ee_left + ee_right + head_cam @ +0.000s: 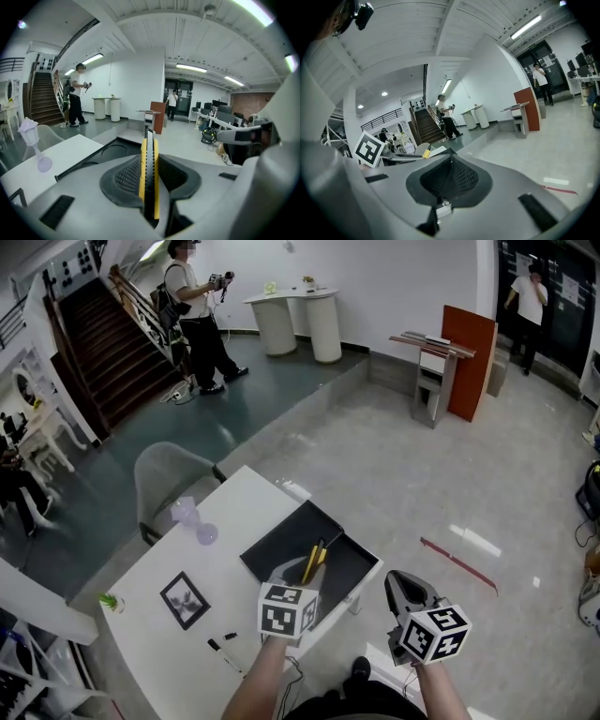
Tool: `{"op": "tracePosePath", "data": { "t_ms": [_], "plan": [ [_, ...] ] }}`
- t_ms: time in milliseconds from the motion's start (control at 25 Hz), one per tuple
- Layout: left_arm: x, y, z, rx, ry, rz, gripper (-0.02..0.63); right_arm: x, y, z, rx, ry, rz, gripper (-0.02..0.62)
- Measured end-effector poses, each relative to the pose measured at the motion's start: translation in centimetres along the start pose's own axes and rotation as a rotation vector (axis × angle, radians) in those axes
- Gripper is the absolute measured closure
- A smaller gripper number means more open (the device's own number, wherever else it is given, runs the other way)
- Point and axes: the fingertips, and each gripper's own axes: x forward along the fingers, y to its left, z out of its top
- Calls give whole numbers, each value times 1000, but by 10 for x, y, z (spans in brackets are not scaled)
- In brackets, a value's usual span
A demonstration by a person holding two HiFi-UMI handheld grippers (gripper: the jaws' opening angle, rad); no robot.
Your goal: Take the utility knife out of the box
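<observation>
While the utility knife (314, 562) sits pinched above the open box (349, 570), a firm, level lift away from the walls seems best

left gripper (298, 579) clamps the yellow-and-black knife edge-on between its pads (123, 176), tilted downward over the white table (234, 521); right gripper (403, 587) hovers beyond the table's edge, jaws closed on nothing, pointing nearly level

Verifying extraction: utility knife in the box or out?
Out, apparently: the left gripper is shut on the utility knife, held up over the open box; the head view cannot confirm full clearance.
</observation>
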Motion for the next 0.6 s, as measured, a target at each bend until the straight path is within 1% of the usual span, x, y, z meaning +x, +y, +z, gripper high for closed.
{"op": "tracePosePath", "data": {
  "t_ms": [160, 320, 480, 600],
  "plan": [
    [-17, 12, 13, -45, -65, 25, 495, 5, 7, 2, -11, 2, 20, 594],
    [-35, 24, 23, -71, -124, 46, 495, 11, 15, 6, -22, 2, 38, 594],
    [-52, 37, 28, -90, -172, 87, 495, 16, 22, 8, -35, 3, 59, 594],
    [-68, 50, 30, -118, -212, 118, 495, 20, 30, 8, -47, 5, 73, 594]
  ]
}}
